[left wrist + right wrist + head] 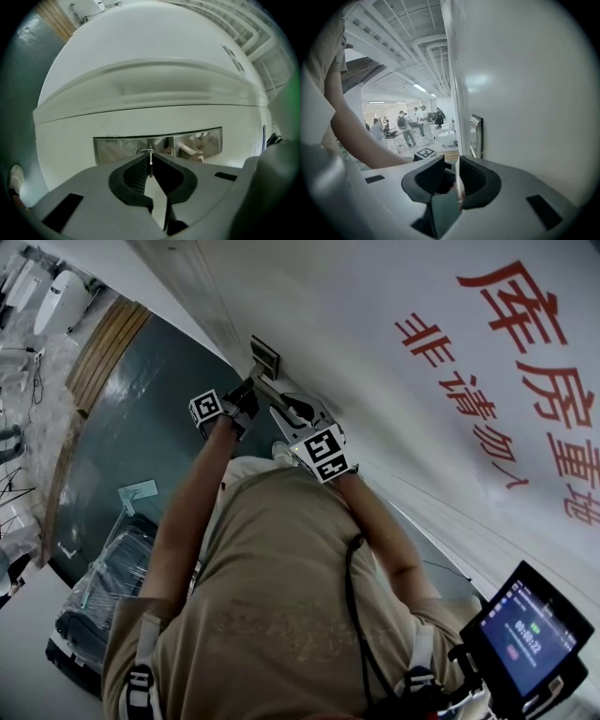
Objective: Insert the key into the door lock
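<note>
A white door [375, 352] carries a silver lock plate [263, 357] with a lever handle [274, 385]. My left gripper [244, 397] points level at the plate and is shut on a thin metal key [150, 163]. The key's tip meets the lock plate [117, 149] at the keyhole [146, 151]. The handle's stub [190, 151] juts out just right of it. My right gripper [287, 411] sits at the lever's end. In the right gripper view, the jaws of the right gripper [457, 177] hold a pale flat strip, the handle's end [458, 180]. The lock plate [476, 136] lies just beyond.
Large red characters [525, 362] cover the door. A dark green floor [141, 437] lies left of it, with wrapped suitcases [103, 596]. A phone on a mount [530, 634] hangs at lower right. Several people [405, 126] stand far back in the hall.
</note>
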